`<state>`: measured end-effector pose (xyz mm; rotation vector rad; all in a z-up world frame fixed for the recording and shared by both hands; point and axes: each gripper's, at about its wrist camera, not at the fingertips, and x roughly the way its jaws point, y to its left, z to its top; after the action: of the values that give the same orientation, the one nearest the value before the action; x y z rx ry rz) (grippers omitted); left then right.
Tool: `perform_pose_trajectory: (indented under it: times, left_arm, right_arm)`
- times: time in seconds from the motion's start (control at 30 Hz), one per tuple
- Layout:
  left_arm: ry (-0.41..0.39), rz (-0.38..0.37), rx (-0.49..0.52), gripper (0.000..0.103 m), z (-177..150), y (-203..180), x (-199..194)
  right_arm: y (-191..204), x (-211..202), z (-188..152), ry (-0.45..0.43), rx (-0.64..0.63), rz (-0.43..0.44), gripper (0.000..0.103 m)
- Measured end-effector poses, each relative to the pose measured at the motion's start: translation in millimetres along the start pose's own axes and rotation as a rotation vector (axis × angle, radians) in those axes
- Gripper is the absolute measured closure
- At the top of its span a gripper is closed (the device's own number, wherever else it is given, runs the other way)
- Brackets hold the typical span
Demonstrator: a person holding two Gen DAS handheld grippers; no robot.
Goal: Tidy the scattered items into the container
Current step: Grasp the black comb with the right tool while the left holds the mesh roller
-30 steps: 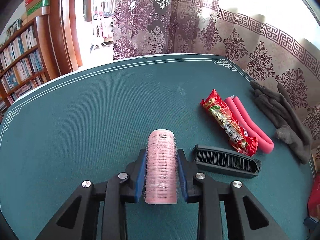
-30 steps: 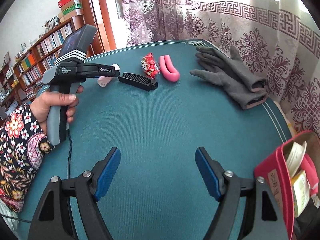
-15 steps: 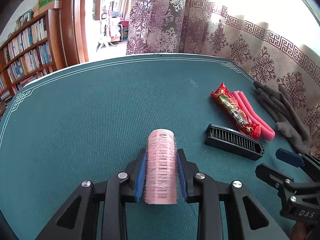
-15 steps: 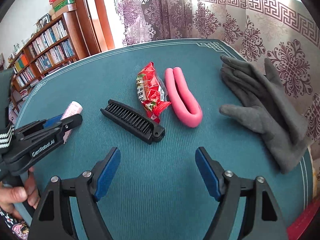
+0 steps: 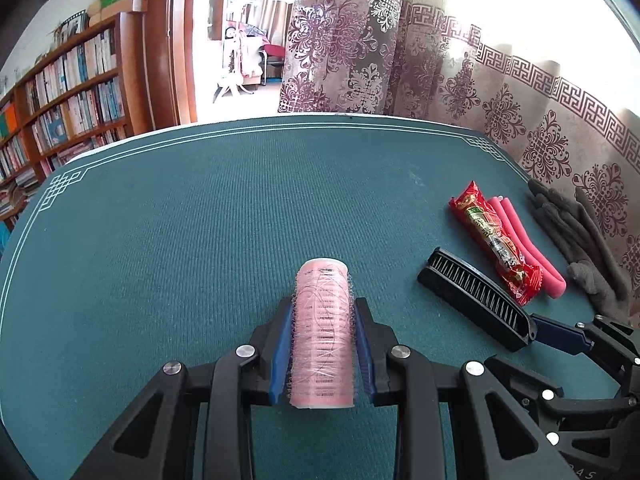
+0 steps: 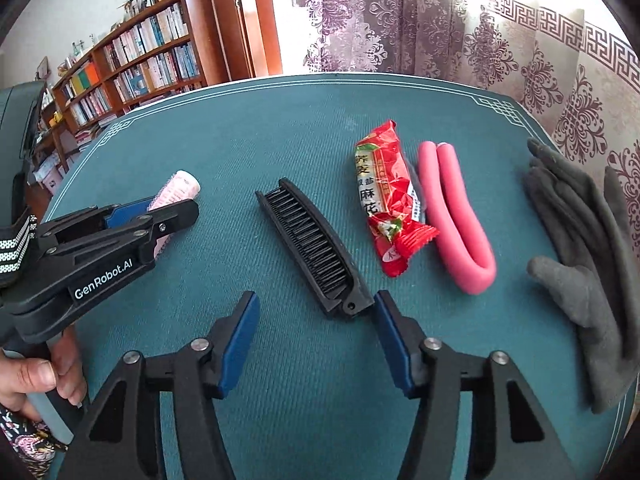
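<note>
Five items are sitting loose on the green tabletop (image 6: 280,120), w/ no container showing in either view. Grey gloves (image 6: 580,240) are lying far right, then the pink foam curler (image 6: 460,216), the red snack pack (image 6: 386,196) touching it, and the black comb (image 6: 312,244) nearest.

Left gripper (image 5: 322,350) is clenching the pink hair roller (image 5: 322,336) lengthwise between its jaws; grip looks square.

Right gripper (image 6: 316,340) is closing, jaws not yet pressing anything, and the comb's hinged end is sitting just ahead of the right pad. Probably best to be nudging fwd so both pads are straddling the comb's narrow width, then squeezing low, since a slanted bite could be flipping it.
</note>
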<state>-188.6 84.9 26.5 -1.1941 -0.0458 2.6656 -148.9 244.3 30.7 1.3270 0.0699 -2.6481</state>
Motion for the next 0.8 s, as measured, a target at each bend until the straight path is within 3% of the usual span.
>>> perform_pose_trajectory:
  times: [0.17,0.4,0.5,0.8]
  left_arm:
    - [0.0,0.007,0.008,0.072,-0.3,-1.9,0.9]
    - [-0.001,0.007,0.008,0.072,-0.7,-2.5,1.1]
    - [-0.001,0.006,0.008,0.072,-0.3,-3.0,1.3]
    - [0.0,-0.002,0.003,0.072,-1.7,-3.4,-1.1]
  right_arm:
    - [1.0,8.7,6.9,-0.031,-0.004,-0.071,0.046]
    - [4.7,16.3,19.9,-0.042,0.007,-0.064,0.047]
    - [7.5,10.3,14.2,-0.033,0.015,-0.05,0.074]
    - [-3.3,-29.8,-21.5,-0.026,0.153,0.021,0.075]
